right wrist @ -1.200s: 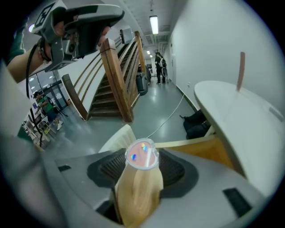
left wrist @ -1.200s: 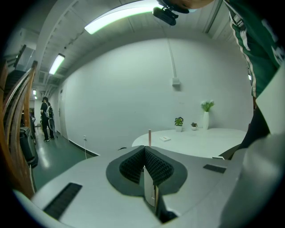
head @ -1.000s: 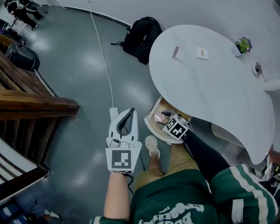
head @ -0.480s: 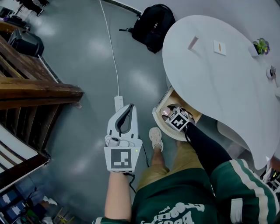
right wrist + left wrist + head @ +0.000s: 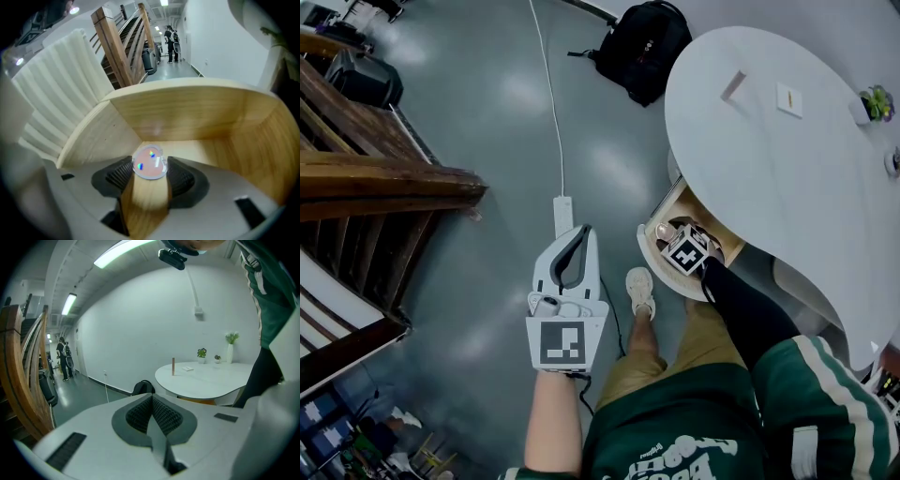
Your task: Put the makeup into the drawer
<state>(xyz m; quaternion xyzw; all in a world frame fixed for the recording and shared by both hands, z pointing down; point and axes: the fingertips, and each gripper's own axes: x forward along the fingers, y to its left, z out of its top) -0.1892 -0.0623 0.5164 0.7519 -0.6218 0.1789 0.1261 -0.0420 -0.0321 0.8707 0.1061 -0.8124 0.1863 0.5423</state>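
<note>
Pale wood is filling most of my right gripper view: the walls and floor of the open drawer (image 5: pixel 197 117), which is sticking out from under the white table (image 5: pixel 769 169). My right gripper (image 5: pixel 150 171) is pointing steeply down into it, and its jaws are pinching the makeup (image 5: pixel 150 163), a small round pink compact with a clear rim. The ribbed dark pads (image 5: pixel 117 174) are pressing on its left and right sides, so the jaws are standing partly apart with the compact filling the gap at their tips. The compact is sitting inside the drawer's walls, near the back corner as this camera is seeing it. Whether it is touching the drawer floor I cannot tell.

From the head view I am seeing the same thing from above: the marker cube over the drawer, and a spot of pink just beyond it.

My left gripper (image 5: pixel 152 413) is empty, its jaws pressed together with the ribbed pads meeting along one line. It is hanging out over the grey floor (image 5: pixel 487 122), to the left of the drawer and well apart from it, aimed towards the far wall.

A white cable (image 5: pixel 548 94) is running across the floor to a power strip (image 5: pixel 563 216) just beyond the left gripper's tips. A black backpack (image 5: pixel 647 47) is lying beside the table's far end. Wooden stairs (image 5: pixel 384 178) are standing at the left. On the table's far side a small potted plant (image 5: pixel 875 101) is sitting near the edge.
</note>
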